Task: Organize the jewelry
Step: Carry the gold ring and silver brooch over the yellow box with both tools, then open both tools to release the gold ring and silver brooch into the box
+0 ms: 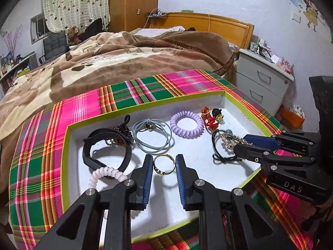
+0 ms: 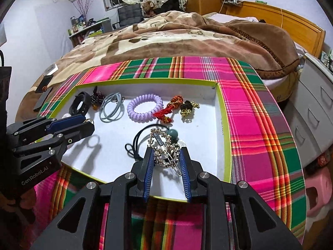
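A white box with a lime rim (image 1: 145,105) (image 2: 224,125) holds the jewelry. My left gripper (image 1: 164,162) is open, its blue pads on either side of a gold ring (image 1: 164,164) that lies on the box floor. My right gripper (image 2: 166,156) is open around a gold beaded hair clip (image 2: 164,145) (image 1: 229,140), apart from it on both sides; a black cord with a teal bead (image 2: 173,134) lies under the clip. Also in the box: a purple spiral tie (image 1: 185,124) (image 2: 144,107), grey elastic (image 1: 152,134) (image 2: 111,107), black band (image 1: 104,148), pink spiral tie (image 1: 106,175), red knot (image 2: 172,108).
The box sits on a pink and green plaid cloth (image 1: 145,87) (image 2: 249,114) at the foot of a bed with a brown blanket (image 1: 124,58). A grey drawer cabinet (image 1: 264,79) stands to the right. A dark phone (image 2: 42,83) lies left of the cloth.
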Available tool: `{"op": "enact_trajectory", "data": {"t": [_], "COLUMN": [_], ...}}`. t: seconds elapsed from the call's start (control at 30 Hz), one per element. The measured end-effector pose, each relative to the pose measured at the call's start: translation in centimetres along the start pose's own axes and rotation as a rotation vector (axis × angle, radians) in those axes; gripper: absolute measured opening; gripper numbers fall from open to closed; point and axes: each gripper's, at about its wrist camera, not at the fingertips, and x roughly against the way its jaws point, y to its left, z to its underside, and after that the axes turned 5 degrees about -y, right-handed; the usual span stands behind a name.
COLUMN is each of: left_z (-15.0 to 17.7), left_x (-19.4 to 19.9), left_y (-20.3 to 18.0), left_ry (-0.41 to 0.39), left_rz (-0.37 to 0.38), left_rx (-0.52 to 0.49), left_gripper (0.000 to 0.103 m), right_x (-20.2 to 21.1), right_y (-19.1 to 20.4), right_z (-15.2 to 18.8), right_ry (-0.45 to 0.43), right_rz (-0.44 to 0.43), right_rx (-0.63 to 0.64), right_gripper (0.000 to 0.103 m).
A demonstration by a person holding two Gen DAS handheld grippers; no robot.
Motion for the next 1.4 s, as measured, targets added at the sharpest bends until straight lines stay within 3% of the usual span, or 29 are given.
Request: {"op": "enact_trajectory", "data": {"t": [0.6, 0.83, 1.1, 1.4], "left_z": [0.2, 0.3, 0.3, 0.7], "left_x": [-1.4, -1.4, 0.4, 5.1], "left_y": [-0.2, -0.3, 0.1, -0.3], "left_ry": [0.049, 0.046, 0.016, -0.053], "left_rz": [-0.008, -0.019, -0.033, -0.047], "left_rx": [-0.008, -0.009, 0.011, 0.027], "left_gripper": [0.022, 0.022, 0.024, 0.025], "right_x": [-0.3, 0.0, 1.6, 5.4], "right_y": [0.1, -0.2, -0.2, 1.3], "right_z": [-0.1, -0.2, -0.2, 0.1], "right_ry": [0.005, -0.008, -0.04, -0.106], "right_rz": [0.002, -0.002, 0.003, 0.003], "right_rx": [0.0, -0.011, -0.019, -0.011], "right_gripper": [0.026, 0.033, 0.035, 0.036]}}
